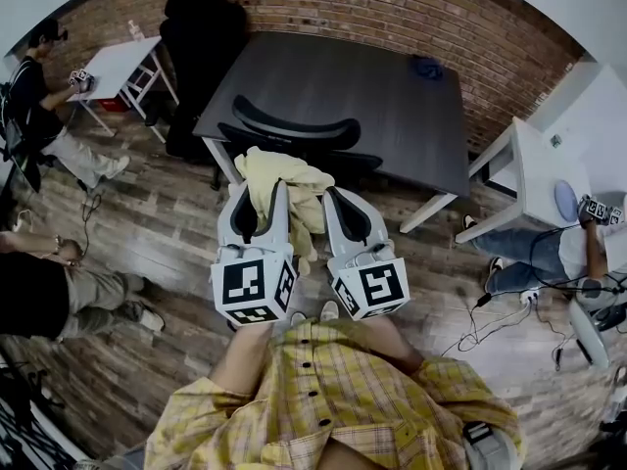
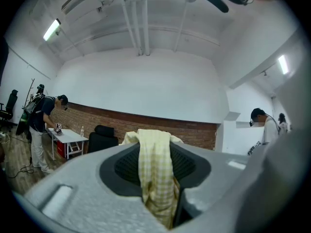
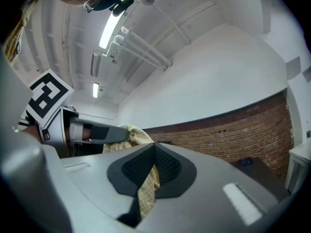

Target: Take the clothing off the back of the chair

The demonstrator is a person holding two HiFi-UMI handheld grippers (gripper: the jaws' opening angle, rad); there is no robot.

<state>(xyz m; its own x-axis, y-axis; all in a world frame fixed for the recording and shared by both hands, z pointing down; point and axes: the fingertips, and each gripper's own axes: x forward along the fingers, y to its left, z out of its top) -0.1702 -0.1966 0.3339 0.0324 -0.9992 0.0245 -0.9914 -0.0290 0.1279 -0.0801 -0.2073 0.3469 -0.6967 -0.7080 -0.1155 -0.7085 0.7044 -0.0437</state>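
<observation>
The clothing [image 1: 284,179] is a pale yellow checked garment, bunched up and hanging between my two grippers, just in front of the black chair back [image 1: 294,128]. My left gripper [image 1: 263,192] is shut on its left part, and the cloth [image 2: 155,174] fills the gap between the pads. My right gripper [image 1: 329,198] is shut on its right part, with a fold of the cloth [image 3: 147,191] pinched between the pads. The left gripper [image 3: 92,132] also shows in the right gripper view, beside the bunched fabric. The chair's seat is hidden behind the garment and grippers.
The chair is tucked against a dark table [image 1: 392,106] by a brick wall. A second black chair [image 1: 201,37] stands at the back left. White tables [image 1: 116,64] [image 1: 544,169] flank the scene, with people [image 1: 44,96] [image 1: 573,248] working at them. Cables [image 1: 490,331] lie on the wood floor.
</observation>
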